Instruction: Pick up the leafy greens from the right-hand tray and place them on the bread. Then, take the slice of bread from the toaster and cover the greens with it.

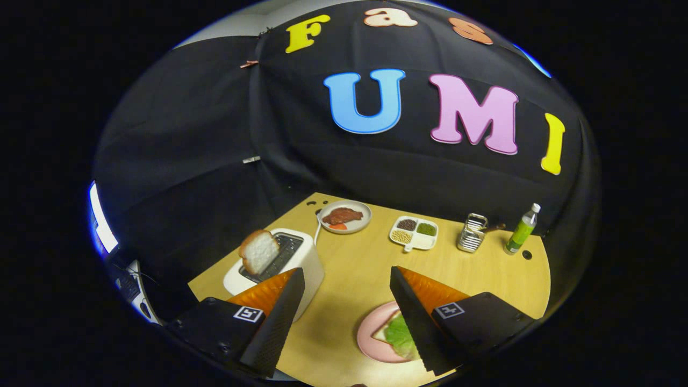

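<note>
Leafy greens [399,334] lie on a slice of bread [382,333] on a pink plate [368,338], close under the gripper's right finger, which hides part of the plate and the greens. The greens look bright and ruffled, spread flat over the pale bread, with a corner of the bread poking out beside them.

The gripper [347,275] hangs above the wooden table [349,269], tilted down toward it, its two fingers spread wide apart and holding nothing; bare tabletop shows between them.

Just beyond the left finger stands a white toaster [301,252], and a second bread slice [259,251] sticks up out of its slot, leaning a little, brown crust around a white face.

Farther along the table sit a grey plate with a piece of meat [344,216], a white divided tray of grains [414,233], a small metal rack [472,233] and a green bottle [522,229], in a row near the booth's black wall.
</note>
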`<state>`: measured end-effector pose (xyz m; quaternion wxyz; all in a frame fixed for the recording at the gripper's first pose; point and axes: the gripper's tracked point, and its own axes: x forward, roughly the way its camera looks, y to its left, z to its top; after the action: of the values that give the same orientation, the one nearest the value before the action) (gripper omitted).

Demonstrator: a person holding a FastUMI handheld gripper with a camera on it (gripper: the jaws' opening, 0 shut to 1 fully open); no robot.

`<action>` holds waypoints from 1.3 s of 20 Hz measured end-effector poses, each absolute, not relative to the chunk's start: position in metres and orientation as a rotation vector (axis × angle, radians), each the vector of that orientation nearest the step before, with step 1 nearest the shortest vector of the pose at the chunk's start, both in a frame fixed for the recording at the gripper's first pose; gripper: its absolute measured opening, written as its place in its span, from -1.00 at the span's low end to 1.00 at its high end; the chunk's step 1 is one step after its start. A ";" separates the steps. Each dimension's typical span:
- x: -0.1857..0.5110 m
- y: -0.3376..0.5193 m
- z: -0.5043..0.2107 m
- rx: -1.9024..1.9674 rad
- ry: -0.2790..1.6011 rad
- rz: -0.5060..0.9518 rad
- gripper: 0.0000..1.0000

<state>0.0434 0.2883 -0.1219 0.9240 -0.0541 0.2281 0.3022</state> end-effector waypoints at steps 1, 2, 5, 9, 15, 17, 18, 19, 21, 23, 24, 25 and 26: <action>0.043 0.307 -0.114 -0.119 0.448 0.654 0.98; 0.042 0.322 -0.109 -0.125 0.435 0.682 0.98; 0.033 0.369 -0.106 -0.156 0.418 0.769 0.98; 0.016 0.419 -0.113 -0.185 0.422 0.871 0.98; 0.019 0.470 -0.163 -0.259 0.470 0.892 0.96; 0.029 0.476 -0.188 -0.271 0.512 0.851 0.96; 0.031 0.478 -0.200 -0.268 0.541 0.833 0.96; 0.033 0.478 -0.211 -0.262 0.572 0.817 0.96; 0.039 0.480 -0.225 -0.255 0.607 0.788 0.96; 0.043 0.484 -0.233 -0.253 0.614 0.777 0.96; 0.045 0.485 -0.235 -0.252 0.612 0.770 0.95; 0.047 0.486 -0.236 -0.252 0.610 0.764 0.85; 0.048 0.487 -0.238 -0.253 0.610 0.760 0.74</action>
<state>0.0481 0.4867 -0.2376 0.8758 -0.1213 0.2924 0.3643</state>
